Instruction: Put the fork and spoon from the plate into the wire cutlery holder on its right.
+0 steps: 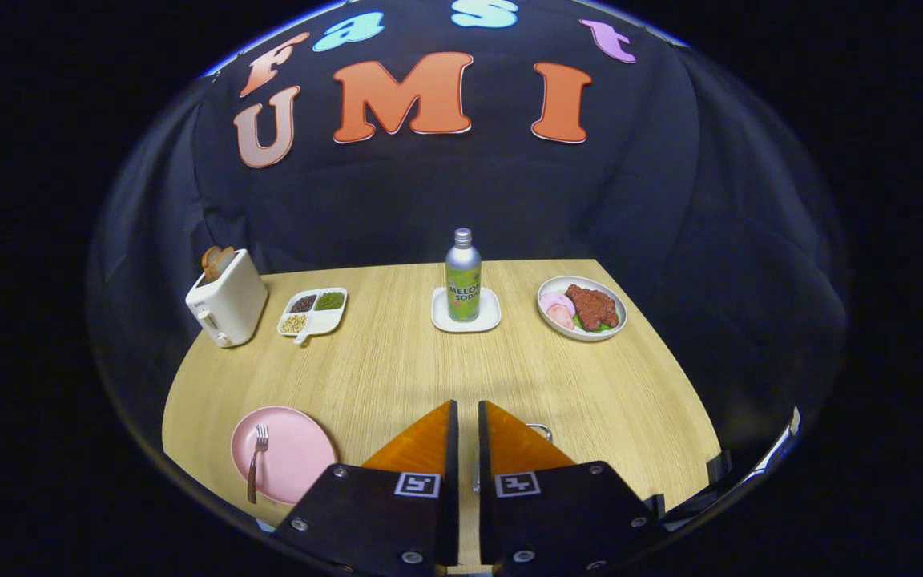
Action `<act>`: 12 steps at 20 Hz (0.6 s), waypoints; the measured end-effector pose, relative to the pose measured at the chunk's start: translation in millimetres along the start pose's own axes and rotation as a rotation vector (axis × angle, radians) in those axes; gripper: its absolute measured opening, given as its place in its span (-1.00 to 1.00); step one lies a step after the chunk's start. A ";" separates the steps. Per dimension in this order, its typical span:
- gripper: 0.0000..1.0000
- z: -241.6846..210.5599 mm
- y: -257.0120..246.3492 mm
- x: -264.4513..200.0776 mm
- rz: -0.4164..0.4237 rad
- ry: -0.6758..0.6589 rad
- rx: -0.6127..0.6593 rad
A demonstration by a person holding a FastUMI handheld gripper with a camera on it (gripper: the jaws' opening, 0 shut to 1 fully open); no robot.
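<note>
Wood-top table (397, 361) — hand-held gripper (466, 417) near-closed, empty

My tabletop (397, 369) looks like pale wood with fine straight grain and a matt finish. The pink plate (293, 453) near its front left corner seems smooth matt plastic, and the fork (256, 465) on it has a shiny metal head. By the back edge, the soda bottle (462, 276) looks like brushed metal with a glossy label, on a smooth white tray (466, 320). The toaster (227, 303) at the back left corner looks like smooth cream plastic. My gripper (466, 425) holds its fingers close together, a narrow gap between them.
</note>
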State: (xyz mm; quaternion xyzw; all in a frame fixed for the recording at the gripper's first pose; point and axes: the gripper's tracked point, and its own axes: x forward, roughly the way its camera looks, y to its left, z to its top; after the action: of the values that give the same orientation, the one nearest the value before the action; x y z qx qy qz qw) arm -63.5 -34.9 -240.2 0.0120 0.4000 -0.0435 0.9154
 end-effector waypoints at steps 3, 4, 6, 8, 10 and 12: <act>-0.67 21.1 23.0 -9.7 0.042 -0.087 0.017; -0.56 29.9 27.1 -11.6 0.039 -0.124 0.015; -0.52 48.7 36.8 -18.6 0.038 -0.203 -0.003; -0.50 68.8 49.3 -27.5 0.047 -0.284 -0.010; -0.29 87.4 60.4 -37.4 0.056 -0.356 -0.017; -0.03 106.2 68.9 -47.3 0.059 -0.428 -0.024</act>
State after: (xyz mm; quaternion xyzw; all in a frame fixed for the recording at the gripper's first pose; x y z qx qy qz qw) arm -11.7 31.0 -134.2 0.0032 0.1966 -0.0132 0.9804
